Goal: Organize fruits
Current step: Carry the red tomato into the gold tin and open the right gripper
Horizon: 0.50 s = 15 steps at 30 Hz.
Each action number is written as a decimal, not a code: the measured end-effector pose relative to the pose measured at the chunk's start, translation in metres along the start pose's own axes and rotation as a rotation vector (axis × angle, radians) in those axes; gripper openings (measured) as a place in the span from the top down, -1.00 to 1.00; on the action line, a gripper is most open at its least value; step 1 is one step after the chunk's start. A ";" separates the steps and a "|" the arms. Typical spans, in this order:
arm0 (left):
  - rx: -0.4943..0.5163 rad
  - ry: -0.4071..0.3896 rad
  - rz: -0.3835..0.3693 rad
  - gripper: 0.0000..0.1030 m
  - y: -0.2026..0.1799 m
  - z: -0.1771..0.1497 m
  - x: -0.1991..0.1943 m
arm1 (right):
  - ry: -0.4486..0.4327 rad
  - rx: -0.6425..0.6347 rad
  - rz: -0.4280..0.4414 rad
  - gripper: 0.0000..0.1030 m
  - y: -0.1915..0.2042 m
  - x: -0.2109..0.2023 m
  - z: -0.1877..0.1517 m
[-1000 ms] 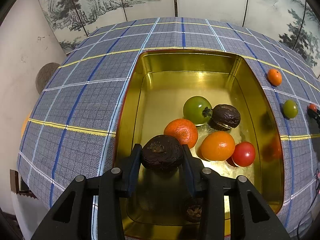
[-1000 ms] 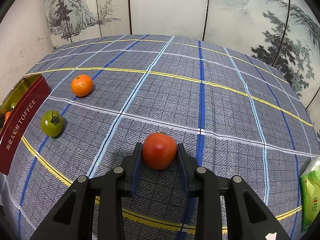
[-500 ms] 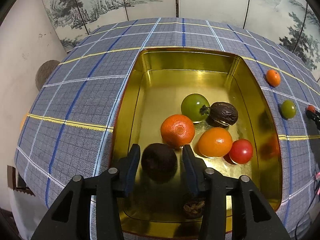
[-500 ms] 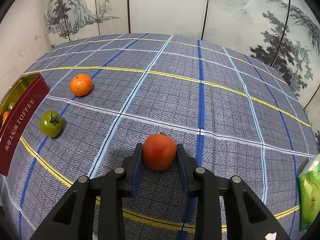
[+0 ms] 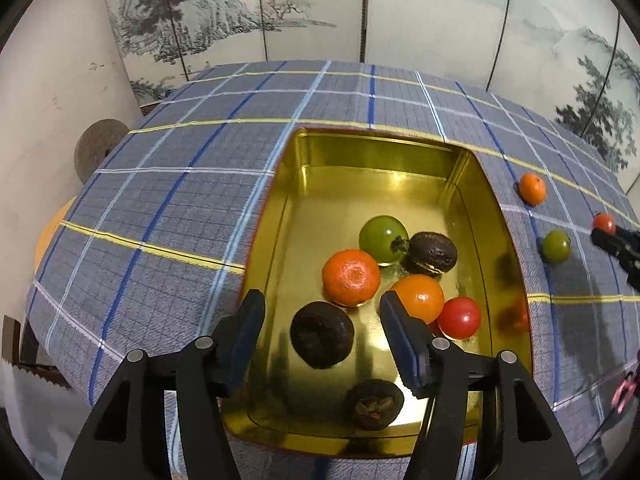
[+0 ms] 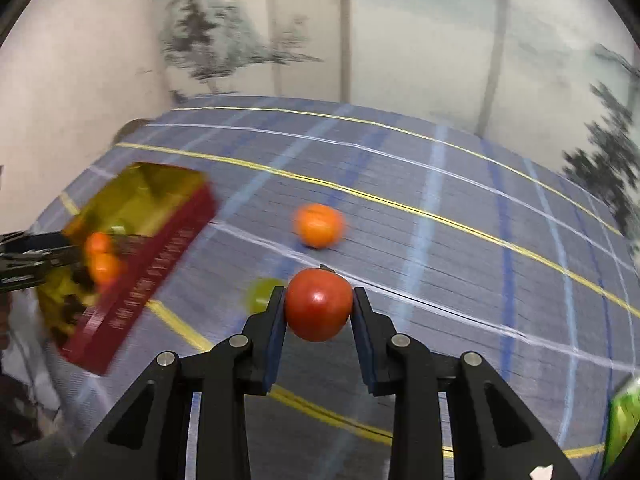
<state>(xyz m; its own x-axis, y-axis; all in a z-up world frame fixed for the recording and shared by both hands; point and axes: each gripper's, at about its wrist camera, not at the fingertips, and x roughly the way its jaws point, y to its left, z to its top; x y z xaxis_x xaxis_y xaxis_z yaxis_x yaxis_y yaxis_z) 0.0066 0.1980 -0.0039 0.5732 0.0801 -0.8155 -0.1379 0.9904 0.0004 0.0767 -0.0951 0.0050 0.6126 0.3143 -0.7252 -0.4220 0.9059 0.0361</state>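
A gold tin [image 5: 360, 152] with red outer walls holds several fruits. My left gripper [image 5: 322, 320] is open above the tin's near end; a dark wrinkled fruit [image 5: 321, 339] lies on the floor between its fingers. A tangerine [image 5: 351, 277], a green tomato [image 5: 383, 238] and a red tomato [image 5: 459, 317] lie beyond. My right gripper [image 6: 319, 312] is shut on a red tomato [image 6: 319, 303] and holds it above the cloth. The tin [image 6: 160, 240] is at its left. A tangerine [image 6: 319, 225] and a green tomato [image 6: 262, 294] lie on the cloth.
A blue plaid cloth [image 5: 160, 200] covers the table. A tangerine [image 5: 532, 188] and a green tomato [image 5: 556, 245] lie right of the tin. A green packet [image 6: 622, 420] is at the far right. A painted screen [image 5: 360, 12] stands behind.
My left gripper opened and let the dark fruit down into the tin. My right gripper lifted the red tomato and swung left toward the tin; its view is blurred.
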 end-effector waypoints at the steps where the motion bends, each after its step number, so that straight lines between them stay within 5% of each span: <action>1: -0.006 -0.006 0.004 -0.26 0.002 0.000 -0.002 | -0.003 -0.022 0.032 0.44 0.014 0.000 0.004; 15: -0.158 -0.026 0.115 -0.35 0.056 -0.009 -0.021 | 0.078 -0.299 0.303 0.43 0.161 0.026 0.018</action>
<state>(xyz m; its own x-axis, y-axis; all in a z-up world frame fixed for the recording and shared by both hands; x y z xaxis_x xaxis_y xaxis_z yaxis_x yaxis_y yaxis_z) -0.0202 0.2513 0.0083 0.5665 0.1967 -0.8002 -0.3273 0.9449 0.0005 0.0366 0.0641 0.0041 0.3841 0.5207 -0.7625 -0.7570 0.6504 0.0628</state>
